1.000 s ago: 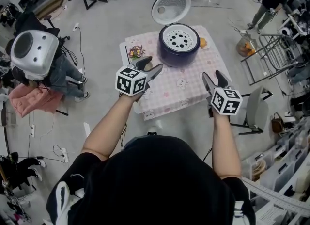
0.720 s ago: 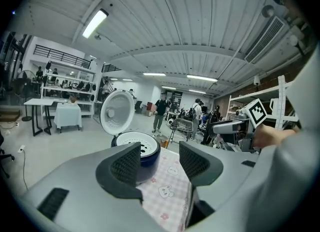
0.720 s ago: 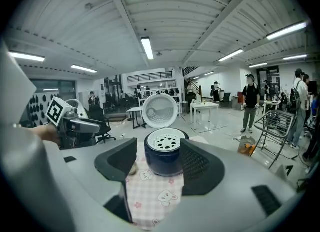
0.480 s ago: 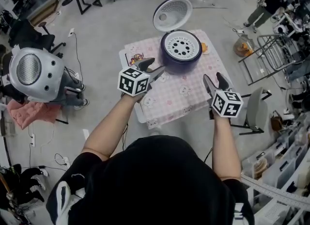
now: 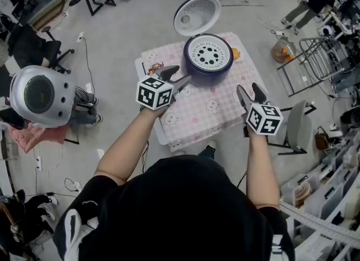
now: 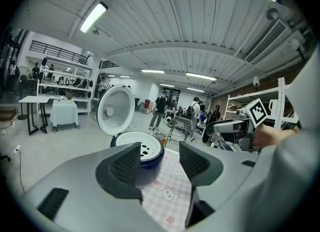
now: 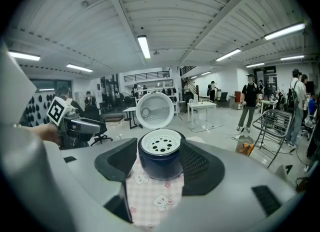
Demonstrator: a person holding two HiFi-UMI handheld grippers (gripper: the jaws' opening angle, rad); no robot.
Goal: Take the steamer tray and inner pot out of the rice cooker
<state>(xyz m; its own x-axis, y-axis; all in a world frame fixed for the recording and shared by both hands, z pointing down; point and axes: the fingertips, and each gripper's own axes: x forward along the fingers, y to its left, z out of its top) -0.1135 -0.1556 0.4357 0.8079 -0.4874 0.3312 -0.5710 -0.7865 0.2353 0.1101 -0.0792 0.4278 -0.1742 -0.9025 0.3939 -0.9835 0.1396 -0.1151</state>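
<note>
A dark blue rice cooker (image 5: 208,63) stands at the far side of a small table with a pink checked cloth (image 5: 197,108). Its white lid (image 5: 197,15) is swung up and back. A white steamer tray (image 5: 208,54) with round holes sits in the cooker's mouth; the inner pot beneath is hidden. My left gripper (image 5: 175,77) is open over the table's left part, short of the cooker (image 6: 137,153). My right gripper (image 5: 251,93) is open at the table's right edge, facing the cooker (image 7: 160,158) and tray (image 7: 160,143). Both hold nothing.
A small orange thing (image 5: 235,50) lies right of the cooker, and a flowery object (image 5: 155,66) sits at the table's left corner. A grey chair (image 5: 292,130) stands to the right, a wire rack (image 5: 312,63) beyond it. A round silver robot head (image 5: 39,94) is at left. People stand at the back right.
The view has shifted a little and the silver robot head at left has moved lower. Both grippers stay open in much the same place before the cooker.
</note>
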